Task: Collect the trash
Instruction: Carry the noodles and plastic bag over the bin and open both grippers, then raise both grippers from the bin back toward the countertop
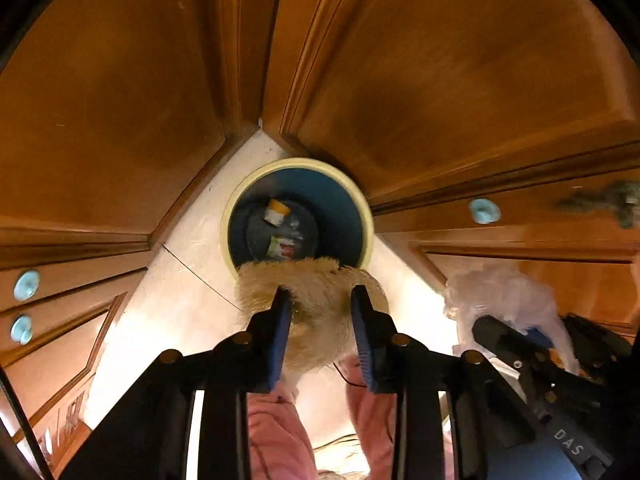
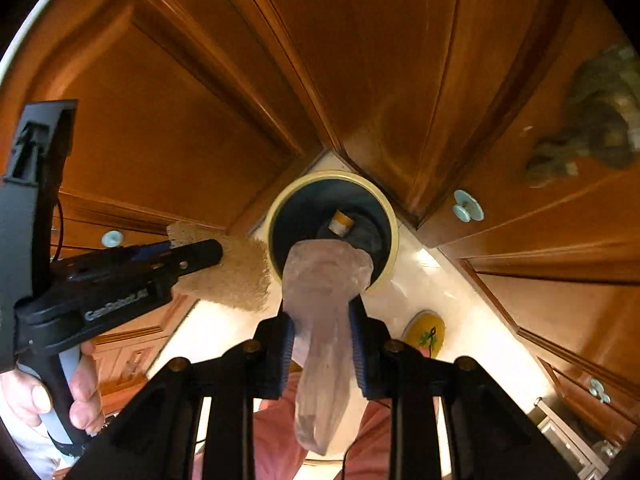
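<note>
**Two grippers over the bin, each with trash**

At the far left we see wooden cabinet doors (image 1: 100, 120) with pale blue knobs (image 1: 26, 285), and a light floor (image 1: 192, 272) running into the corner where the cabinets meet. A hand (image 2: 48, 396) shows at the left edge of the right wrist view, wrapped around the grey handle of the left gripper (image 1: 320, 300).

That left gripper points steeply down. Between its blue pads sits a tan, fuzzy wad (image 1: 316, 304); its jaws stand at a narrow gap and the wad fills the space between them, though we cannot tell how firmly the pads press on it. The wad hangs at the near rim of the bin (image 1: 256, 176), partly covering that rim in the left wrist view.

The bin is round, with a cream rim and a dark blue inside, and it stands on the floor in the cabinet corner. At its bottom lie a small yellow-capped bottle (image 1: 276, 211) and a crumpled wrapper (image 1: 284, 246).

Further right, the right gripper (image 2: 320, 316) also points down, clamped on a clear, crumpled plastic bag (image 2: 320, 280) whose upper end reaches over the bin's mouth. Below both grippers we see pink cloth (image 1: 272, 432).

At the right, a yellow slipper (image 2: 426, 334) lies on the floor, and a mottled grey-brown cloth (image 2: 592, 120) hangs against a cabinet door.
</note>
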The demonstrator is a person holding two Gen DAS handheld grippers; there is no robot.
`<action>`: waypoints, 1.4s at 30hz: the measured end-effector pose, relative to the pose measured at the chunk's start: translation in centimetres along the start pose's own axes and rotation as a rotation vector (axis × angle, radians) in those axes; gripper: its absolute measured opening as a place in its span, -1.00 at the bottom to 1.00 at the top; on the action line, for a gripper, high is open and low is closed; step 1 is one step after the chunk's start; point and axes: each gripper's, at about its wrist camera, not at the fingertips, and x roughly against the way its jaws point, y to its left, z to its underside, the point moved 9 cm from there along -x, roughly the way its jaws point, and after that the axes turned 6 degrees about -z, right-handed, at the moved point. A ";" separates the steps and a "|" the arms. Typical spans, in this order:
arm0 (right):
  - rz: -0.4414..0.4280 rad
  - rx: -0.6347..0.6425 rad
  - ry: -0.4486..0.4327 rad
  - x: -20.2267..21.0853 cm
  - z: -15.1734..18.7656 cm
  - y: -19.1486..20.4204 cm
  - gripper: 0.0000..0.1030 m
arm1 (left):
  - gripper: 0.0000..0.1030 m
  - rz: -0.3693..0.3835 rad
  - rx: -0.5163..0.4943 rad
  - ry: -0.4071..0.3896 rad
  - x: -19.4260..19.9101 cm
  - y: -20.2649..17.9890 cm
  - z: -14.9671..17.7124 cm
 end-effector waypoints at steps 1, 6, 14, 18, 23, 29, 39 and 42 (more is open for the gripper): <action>-0.001 -0.001 0.005 -0.6 -0.2 -0.2 -0.51 | -0.31 -0.012 -0.004 0.004 -1.1 0.2 -0.1; -0.006 -0.005 0.042 -4.3 -1.0 -0.9 -0.51 | 0.33 -0.013 0.026 0.017 -3.7 1.9 0.3; -0.035 0.026 0.090 -7.4 -2.1 0.4 -0.37 | 0.33 -0.055 0.099 0.010 -4.6 5.1 2.0; -0.045 0.047 0.068 -7.2 -2.5 1.4 -0.16 | 0.33 -0.081 0.103 -0.025 -3.9 6.0 2.3; -0.056 0.019 0.048 -6.7 -2.5 1.5 -0.06 | 0.33 -0.055 0.129 -0.038 -2.7 6.5 2.1; -0.048 -0.006 0.020 -5.9 -2.4 1.4 -0.06 | 0.33 -0.039 0.149 -0.018 -1.5 6.8 2.0; -0.028 -0.019 -0.110 0.2 -1.6 1.8 -0.06 | 0.33 -0.033 0.084 -0.064 3.8 4.8 2.6; -0.014 -0.022 -0.135 3.0 -1.1 2.2 -0.06 | 0.33 -0.024 0.035 -0.092 6.7 3.1 2.7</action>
